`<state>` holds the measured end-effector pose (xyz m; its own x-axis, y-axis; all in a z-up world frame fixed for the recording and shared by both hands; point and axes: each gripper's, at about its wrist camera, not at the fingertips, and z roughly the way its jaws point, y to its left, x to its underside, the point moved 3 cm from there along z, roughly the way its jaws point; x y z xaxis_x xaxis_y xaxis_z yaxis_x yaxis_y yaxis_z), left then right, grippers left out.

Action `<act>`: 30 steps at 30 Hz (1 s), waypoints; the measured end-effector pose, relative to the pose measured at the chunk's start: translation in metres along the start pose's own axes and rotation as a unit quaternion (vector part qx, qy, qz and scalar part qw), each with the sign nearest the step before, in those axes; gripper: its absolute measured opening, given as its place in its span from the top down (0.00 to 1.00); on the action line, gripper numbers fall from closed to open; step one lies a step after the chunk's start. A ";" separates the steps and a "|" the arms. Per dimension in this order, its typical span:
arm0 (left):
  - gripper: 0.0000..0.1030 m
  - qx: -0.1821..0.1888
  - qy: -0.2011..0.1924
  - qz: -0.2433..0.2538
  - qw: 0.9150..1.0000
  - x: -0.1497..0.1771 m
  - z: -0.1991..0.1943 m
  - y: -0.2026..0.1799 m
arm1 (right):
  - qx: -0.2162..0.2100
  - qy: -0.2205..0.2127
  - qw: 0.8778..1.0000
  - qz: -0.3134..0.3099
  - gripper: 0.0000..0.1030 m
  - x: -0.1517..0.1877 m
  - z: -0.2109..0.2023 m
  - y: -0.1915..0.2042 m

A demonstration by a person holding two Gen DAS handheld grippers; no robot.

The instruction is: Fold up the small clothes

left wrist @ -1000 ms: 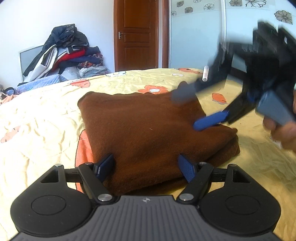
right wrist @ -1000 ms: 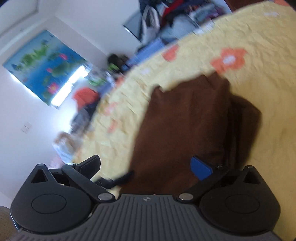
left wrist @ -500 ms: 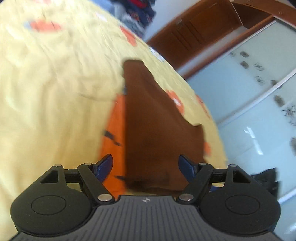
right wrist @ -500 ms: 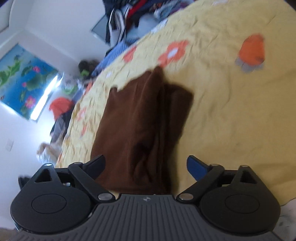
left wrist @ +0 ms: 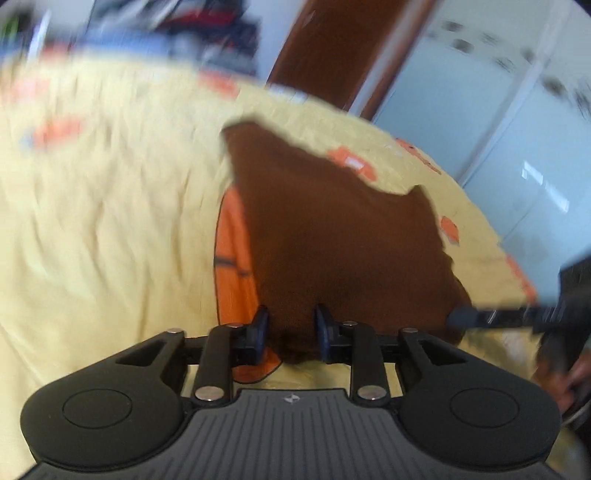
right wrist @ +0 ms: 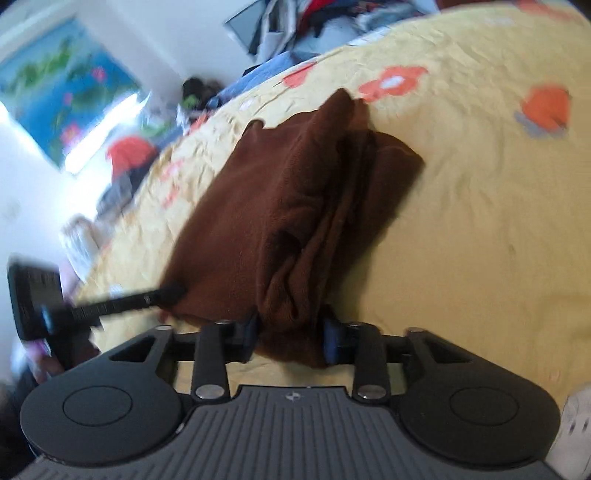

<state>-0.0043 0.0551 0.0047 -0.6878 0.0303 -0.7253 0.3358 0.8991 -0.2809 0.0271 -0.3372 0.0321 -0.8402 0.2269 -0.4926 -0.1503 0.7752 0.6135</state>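
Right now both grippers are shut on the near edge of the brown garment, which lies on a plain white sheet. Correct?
Not quite. The sheet is yellow with orange flower prints, not plain white, as both wrist views show. The rest holds: the left gripper and the right gripper are each shut on the near edge of the brown garment.

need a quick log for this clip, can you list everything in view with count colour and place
brown garment: 1, dark brown, folded in layers on the bed, near edge in both grippers
bed cover: 1, yellow with orange flowers, under the garment
clothes pile: 1, mixed colours, beyond the far end of the bed, blurred
door: 1, dark wood, behind the bed
wardrobe panels: pale blue-white, number unclear, right of the door
picture: 1, blue and green, on the white wall
left gripper: 1, black with blue pads, shut on the garment's near edge
right gripper: 1, same colours, shut on the bunched near corner
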 end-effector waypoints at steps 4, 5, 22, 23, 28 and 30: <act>0.40 -0.055 -0.053 0.153 0.985 0.017 -0.020 -0.037 | -0.020 -0.055 0.998 0.018 0.28 -0.004 -0.027 0.002; 0.37 -0.067 -0.047 0.174 0.981 0.022 -0.017 -0.041 | -0.024 -0.059 0.998 0.017 0.28 -0.007 -0.028 0.005; 0.92 -0.132 -0.048 0.136 0.981 0.032 0.009 -0.021 | 0.030 0.031 0.996 -0.083 0.88 0.008 0.006 0.020; 0.92 -0.133 -0.055 0.141 0.980 0.034 0.008 -0.023 | 0.018 0.030 0.997 -0.073 0.89 0.009 0.008 0.017; 0.90 -0.118 -0.059 0.116 0.985 0.034 0.003 -0.019 | -0.017 -0.035 0.997 -0.060 0.17 -0.019 -0.019 0.029; 0.89 -0.112 -0.058 0.106 0.986 0.034 0.004 -0.017 | -0.001 -0.078 0.995 -0.054 0.04 -0.045 -0.025 0.027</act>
<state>-0.0306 0.0396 -0.0173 -0.5337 0.1899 -0.8241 0.3057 0.9519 0.0214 0.0481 -0.3413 0.0864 -0.7274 0.2311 -0.6462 -0.2375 0.7987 0.5529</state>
